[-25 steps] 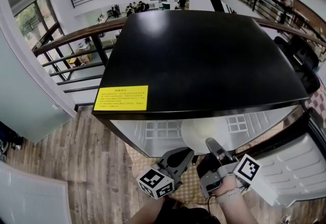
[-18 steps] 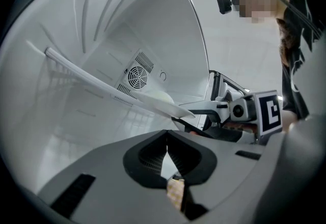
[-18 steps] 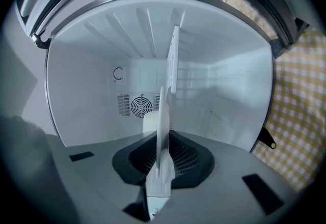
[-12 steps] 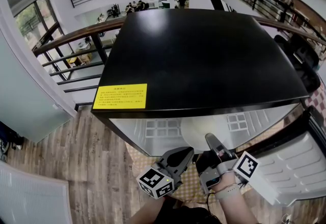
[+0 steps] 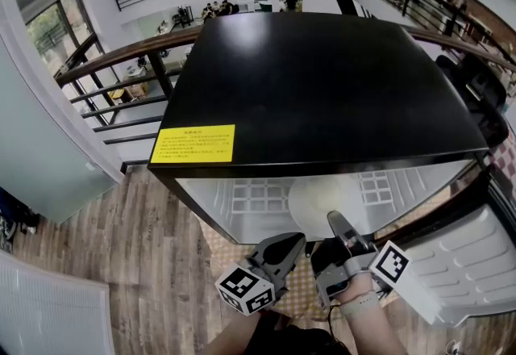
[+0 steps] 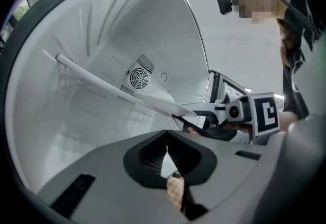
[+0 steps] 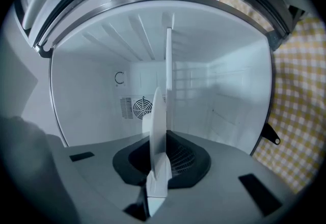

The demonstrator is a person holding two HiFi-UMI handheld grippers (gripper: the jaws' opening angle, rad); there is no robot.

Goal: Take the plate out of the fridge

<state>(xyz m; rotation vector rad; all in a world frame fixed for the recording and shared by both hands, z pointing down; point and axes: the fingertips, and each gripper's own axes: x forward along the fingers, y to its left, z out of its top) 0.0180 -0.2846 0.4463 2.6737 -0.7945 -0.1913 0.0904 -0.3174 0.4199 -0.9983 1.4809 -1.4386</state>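
The small fridge [image 5: 322,87] with a black top stands open in front of me. A white plate [image 5: 321,202] lies on its white shelf [image 6: 81,70]. My right gripper [image 5: 339,226] reaches into the opening and is shut on the plate's near rim; in the right gripper view the plate [image 7: 158,121] shows edge-on between the jaws [image 7: 157,164]. In the left gripper view the plate [image 6: 158,100] slants from the shelf to the right gripper [image 6: 192,115]. My left gripper [image 5: 292,244] hangs just outside the opening, left of the right one, shut [image 6: 167,152] with nothing in it.
The fridge door [image 5: 459,265] stands swung open to the right. A yellow checked mat [image 5: 302,297] covers the floor under the grippers. The fridge's back wall carries a round fan vent [image 7: 137,107]. Wooden floor [image 5: 121,265] lies to the left, a railing [image 5: 121,63] behind.
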